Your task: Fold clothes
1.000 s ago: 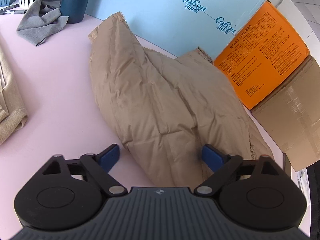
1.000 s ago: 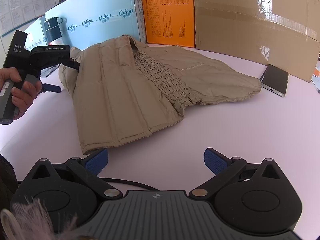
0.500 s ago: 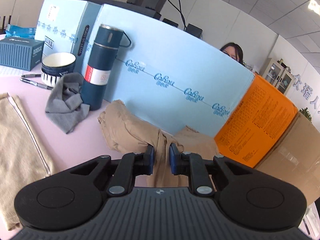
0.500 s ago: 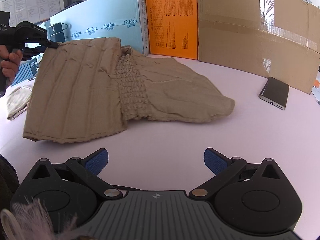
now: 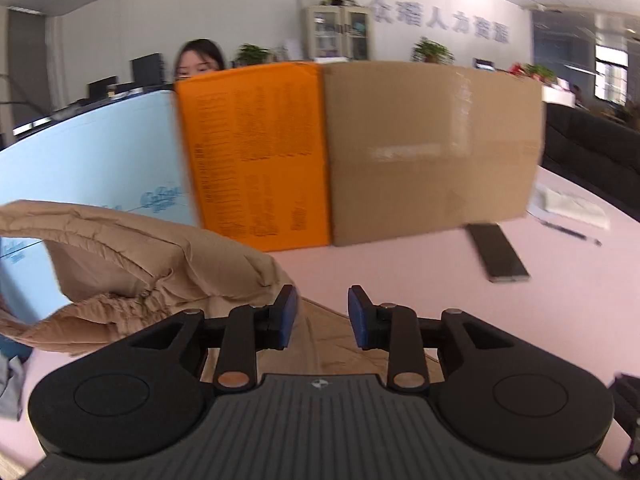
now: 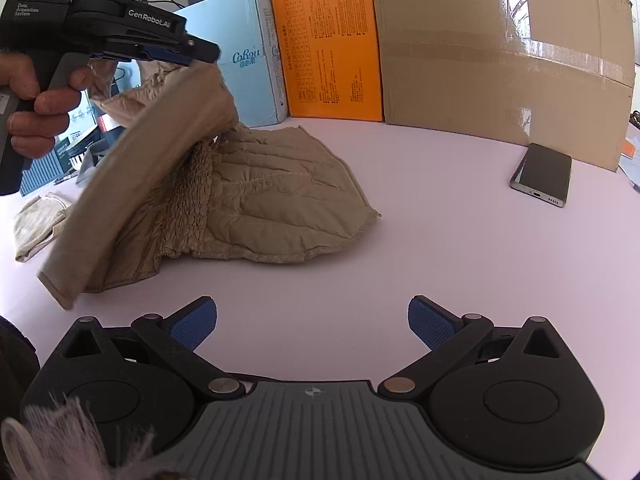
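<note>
The tan padded garment lies on the pink table in front of the orange box, its near half lifted and curling over toward that box. The left gripper, carried by a hand above the garment, is opening; its own view shows nothing between the blue pads, the cloth just beside the left one. The right gripper hangs wide open and empty over bare table on the near side of the garment, and a phone lies by the cardboard box next to the orange one.

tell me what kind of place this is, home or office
Most likely an open-plan office, not a home. Large lettering is mounted on the back wall, a glass-fronted cabinet and monitors stand behind, and the pink table with the tan quilted garment is fenced by cartons.
</note>
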A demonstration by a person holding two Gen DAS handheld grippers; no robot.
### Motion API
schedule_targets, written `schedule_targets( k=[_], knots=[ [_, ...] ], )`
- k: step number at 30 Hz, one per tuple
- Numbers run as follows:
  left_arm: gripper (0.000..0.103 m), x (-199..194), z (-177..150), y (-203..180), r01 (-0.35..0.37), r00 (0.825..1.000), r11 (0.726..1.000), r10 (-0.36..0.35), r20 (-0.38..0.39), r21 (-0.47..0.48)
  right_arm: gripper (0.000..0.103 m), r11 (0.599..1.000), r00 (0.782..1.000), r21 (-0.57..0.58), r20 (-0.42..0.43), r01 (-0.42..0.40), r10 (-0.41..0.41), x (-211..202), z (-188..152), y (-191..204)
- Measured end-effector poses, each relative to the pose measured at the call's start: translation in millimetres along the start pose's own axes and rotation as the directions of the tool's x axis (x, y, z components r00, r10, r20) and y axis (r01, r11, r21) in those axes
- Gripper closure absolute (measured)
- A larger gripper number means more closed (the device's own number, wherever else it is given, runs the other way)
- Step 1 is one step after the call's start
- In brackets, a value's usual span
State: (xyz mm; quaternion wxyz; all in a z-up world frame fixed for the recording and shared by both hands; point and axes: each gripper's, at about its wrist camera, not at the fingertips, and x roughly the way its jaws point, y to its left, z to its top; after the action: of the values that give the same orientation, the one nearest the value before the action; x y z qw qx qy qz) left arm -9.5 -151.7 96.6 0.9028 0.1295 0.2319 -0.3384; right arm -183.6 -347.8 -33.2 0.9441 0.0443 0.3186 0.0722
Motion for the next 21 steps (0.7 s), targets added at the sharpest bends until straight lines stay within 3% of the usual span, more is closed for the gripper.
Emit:
schedule_targets(
  k=[1,2,3,5,7,9,12,14,17,19,21],
  knots=[
    [0.072,1.2,-3.2,-17.6,0.08,0.997,0.995,-0.079,-0.017,0.058,0.0,1.0,1.0,0.011,0.004,0.001,-0.001,0.0,0.4,-3.0],
    [0.06,0.0,-7.2,-32.8,0.138,0.99,0.985,-0.136,-0.031,0.106,0.0,1.0,1.0,0.021,0.006,0.004,-0.004,-0.1,0.6,-4.6],
    [0.042,-4.0,-11.9,-45.6,0.176,0.984,0.973,-0.173,-0.032,0.152,0.0,0.999,1.0,0.039,0.011,0.009,-0.009,-1.5,1.2,-4.3],
    [0.027,-16.0,-21.7,-63.9,0.209,0.977,0.949,-0.214,-0.003,0.236,0.0,0.997,1.0,0.07,0.009,0.023,-0.024,-1.4,1.3,-9.0],
    [0.027,-31.4,-28.5,-73.5,0.186,0.977,0.934,-0.209,0.043,0.306,0.0,0.994,0.999,0.098,0.006,0.039,-0.039,-0.7,1.3,-13.0],
    [0.023,-41.2,-30.0,-65.6,0.117,0.985,0.946,-0.15,0.087,0.303,0.0,0.991,0.998,0.119,-0.001,0.055,-0.055,1.5,2.0,-16.8],
    [0.02,-44.7,-27.6,-26.8,-0.024,0.994,0.984,0.005,0.11,0.176,0.0,0.99,0.997,0.122,0.01,0.068,-0.07,3.7,3.5,-21.4],
    [0.018,-44.4,-32.5,8.1,-0.156,0.985,0.987,0.153,0.08,0.036,0.0,0.991,0.998,0.114,0.015,0.065,-0.068,5.8,5.8,-21.1],
    [0.012,-41.9,-53.9,66.9,-0.314,0.949,0.929,0.312,-0.044,-0.196,0.0,0.994,0.999,0.097,0.006,0.045,-0.046,13.0,10.3,-19.8],
    [0.012,-38.7,-76.4,97.8,-0.366,0.93,0.881,0.336,-0.146,-0.3,0.0,0.998,1.0,0.061,0.002,0.029,-0.029,16.3,14.5,-15.3],
    [0.012,-31.1,-93.1,114.4,-0.385,0.921,0.855,0.336,-0.195,-0.347,0.0,1.0,1.0,0.011,0.008,0.004,-0.004,18.4,19.7,-8.1]
  ],
)
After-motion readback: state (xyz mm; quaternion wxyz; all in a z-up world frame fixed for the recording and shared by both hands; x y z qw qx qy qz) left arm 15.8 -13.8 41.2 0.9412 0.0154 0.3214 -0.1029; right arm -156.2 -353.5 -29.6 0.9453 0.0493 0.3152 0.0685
